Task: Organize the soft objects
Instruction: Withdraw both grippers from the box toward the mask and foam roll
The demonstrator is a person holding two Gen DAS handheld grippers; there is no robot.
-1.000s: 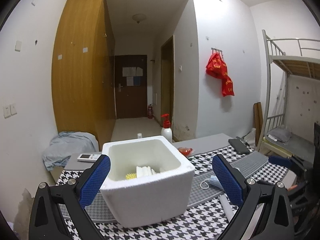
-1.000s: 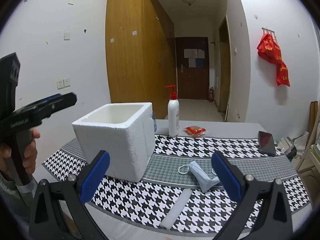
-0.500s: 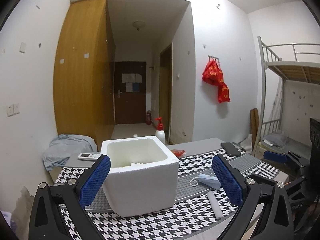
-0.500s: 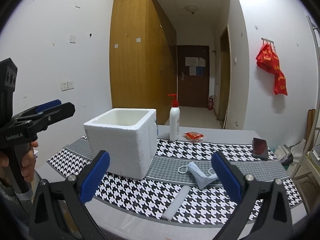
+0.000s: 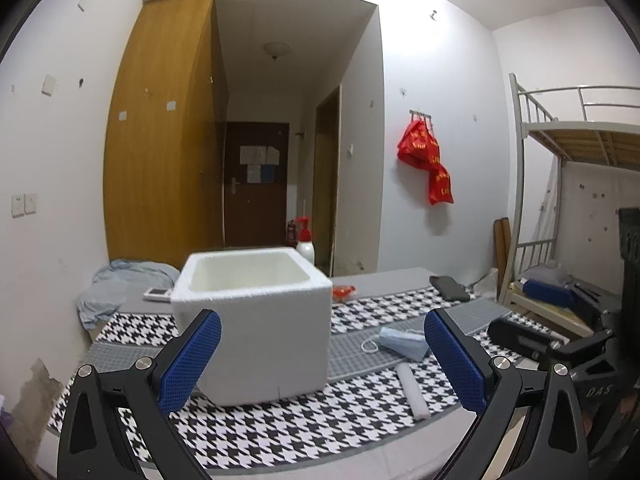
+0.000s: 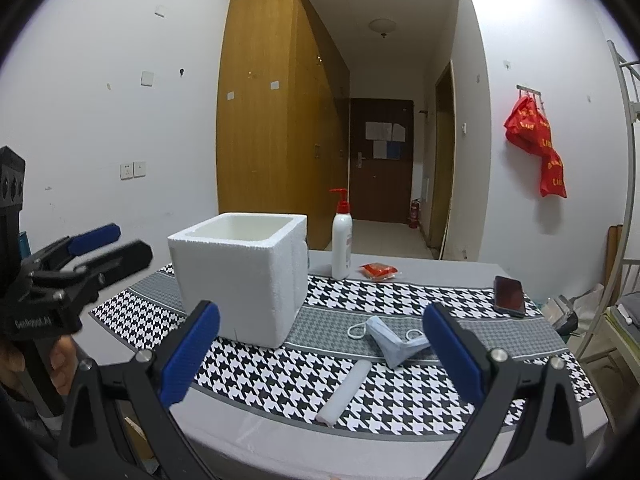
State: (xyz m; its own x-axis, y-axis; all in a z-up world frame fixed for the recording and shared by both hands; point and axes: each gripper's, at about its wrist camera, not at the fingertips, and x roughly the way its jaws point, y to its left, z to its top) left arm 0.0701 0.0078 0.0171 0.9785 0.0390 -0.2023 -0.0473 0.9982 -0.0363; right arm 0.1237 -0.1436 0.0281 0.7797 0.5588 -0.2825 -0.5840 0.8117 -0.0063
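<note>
A white foam box stands on the houndstooth table cloth; its inside is hidden from here. A blue face mask and a white foam roll lie on the cloth to the box's right. My left gripper is open and empty, held back from the table in front of the box; it also shows at the left of the right wrist view. My right gripper is open and empty, near the table's front edge.
A pump bottle, a red packet and a dark phone lie at the back of the table. A remote and a bundle of blue cloth lie behind the box. A bunk bed stands at the right.
Both grippers have pulled back and down from the table; the box now looks farther away and its contents are out of sight. Both stay open.
</note>
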